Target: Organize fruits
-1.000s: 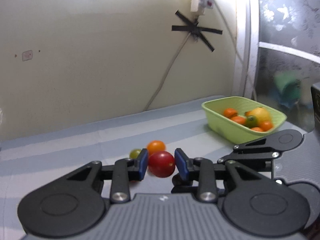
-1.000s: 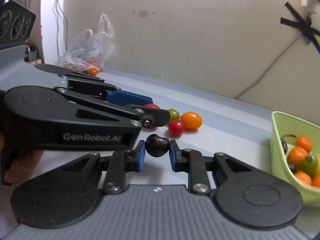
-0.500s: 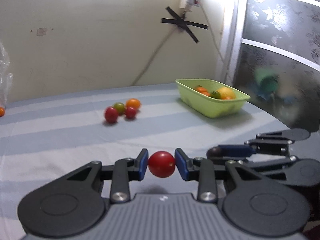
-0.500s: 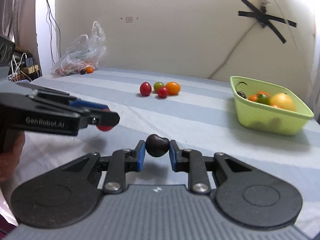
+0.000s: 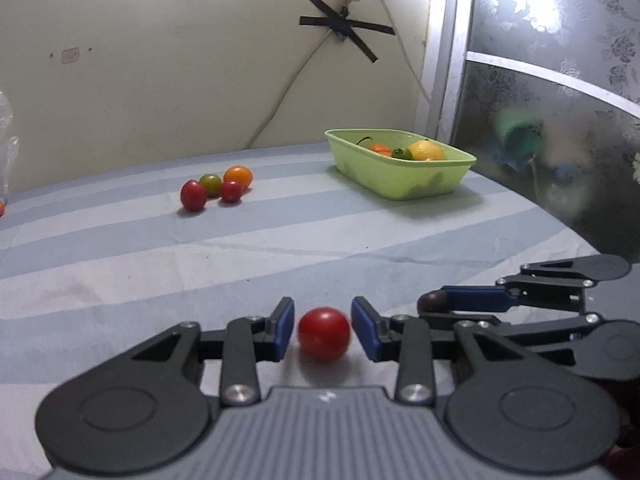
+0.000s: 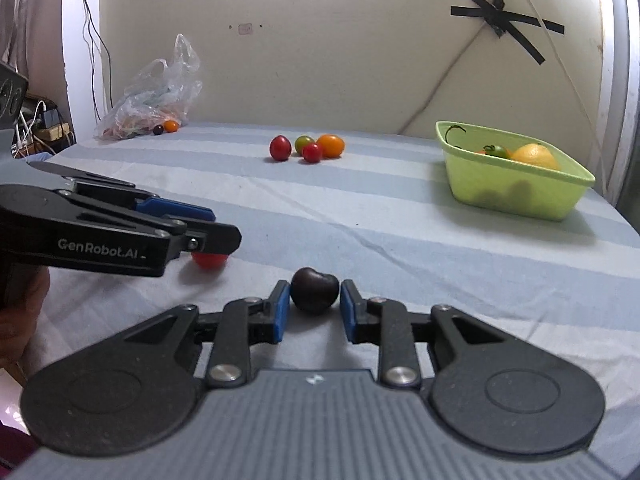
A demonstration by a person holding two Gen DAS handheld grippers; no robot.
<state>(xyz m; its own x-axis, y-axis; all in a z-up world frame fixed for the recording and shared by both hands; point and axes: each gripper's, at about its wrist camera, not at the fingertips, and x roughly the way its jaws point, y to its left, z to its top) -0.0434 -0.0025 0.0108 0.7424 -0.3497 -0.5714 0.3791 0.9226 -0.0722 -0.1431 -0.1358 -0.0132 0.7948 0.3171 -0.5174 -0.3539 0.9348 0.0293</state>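
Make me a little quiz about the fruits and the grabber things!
1. Pick one: what does the right gripper hold? A) an orange tomato B) a dark fruit C) a lemon
2. True or false: the green tub is empty.
3. Fill the gap: the loose group in the middle of the table has ___ small fruits.

Key: 1 B. 2 False, it holds a yellow fruit and others. 3 Four.

Blue-and-white striped cloth (image 5: 280, 248), lime-green tub (image 6: 516, 190) — red tomato (image 5: 324, 338), dark purple cherry (image 6: 315, 290).
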